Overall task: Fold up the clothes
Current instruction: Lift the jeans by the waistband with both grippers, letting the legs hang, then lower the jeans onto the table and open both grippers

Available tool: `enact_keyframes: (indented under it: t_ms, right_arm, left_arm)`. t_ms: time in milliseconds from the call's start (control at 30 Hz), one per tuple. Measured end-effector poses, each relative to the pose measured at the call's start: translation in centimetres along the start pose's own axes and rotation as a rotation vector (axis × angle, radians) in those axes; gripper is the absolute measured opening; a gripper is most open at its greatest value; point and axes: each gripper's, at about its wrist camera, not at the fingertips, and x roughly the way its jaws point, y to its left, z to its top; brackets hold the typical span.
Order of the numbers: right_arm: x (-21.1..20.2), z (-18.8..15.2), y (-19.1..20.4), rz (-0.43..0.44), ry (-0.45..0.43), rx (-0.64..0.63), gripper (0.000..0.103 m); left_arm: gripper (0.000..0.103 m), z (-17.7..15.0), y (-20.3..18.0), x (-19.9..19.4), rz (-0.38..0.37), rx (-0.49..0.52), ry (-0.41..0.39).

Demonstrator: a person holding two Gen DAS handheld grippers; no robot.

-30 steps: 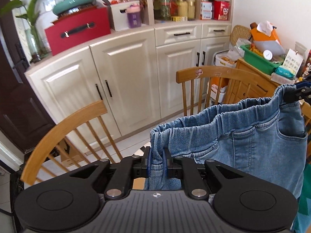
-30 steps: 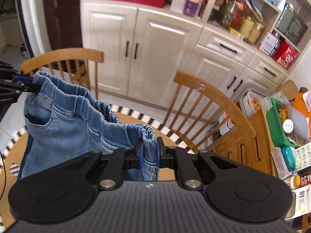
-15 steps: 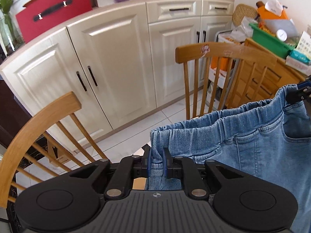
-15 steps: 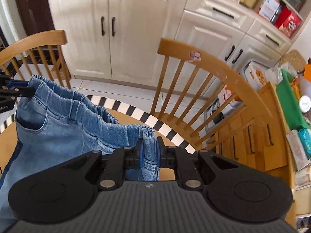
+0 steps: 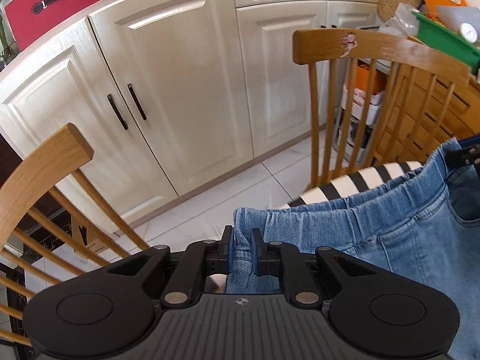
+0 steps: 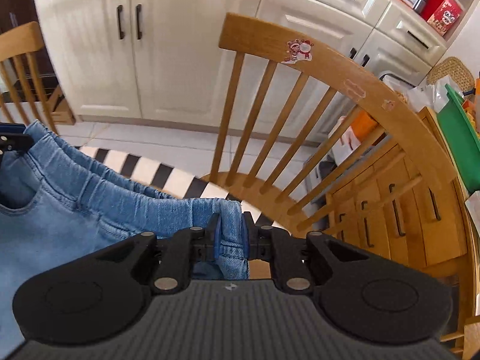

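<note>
Light blue jeans (image 5: 375,234) hang stretched by the waistband above a bench with a striped edge (image 5: 354,183). The left claw (image 5: 240,249) pinches one waistband corner, the right claw (image 6: 229,234) the other. The legs run out of frame.

The jeans (image 5: 375,228) run off the right edge below the left hand-held gripper (image 5: 240,249), legs unseen. The striped counter (image 6: 168,174) mostly hides beneath denim. The red box (image 5: 51,3) is cropped at the top.
</note>
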Motion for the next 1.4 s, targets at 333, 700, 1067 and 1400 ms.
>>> enact_keyframes:
  t_ms: [333,700,1067,1400]
  right_arm:
    - [3.9,1.1,-0.4,-0.062,0.001,0.039,0.013]
    - [5.2,-1.8,0.7,-0.166,-0.015,0.017,0.057]
    - [-7.7,-7.6,2.5,-0.035,-0.132,-0.019,0.06]
    - [-20.9,-19.4,6.8,0.285,-0.179,0.031,0.062]
  left_arm:
    - [0.012,1.2,-0.2,4.9,0.035,-0.002,-0.021]
    - [0.031,-0.1,-1.7,4.3,0.141,0.027,-0.067]
    - [0.031,-6.2,-0.2,-9.3,0.071,0.037,-0.1]
    - [0.039,-20.5,-4.6,-25.3,-0.053,-0.051,-0.074]
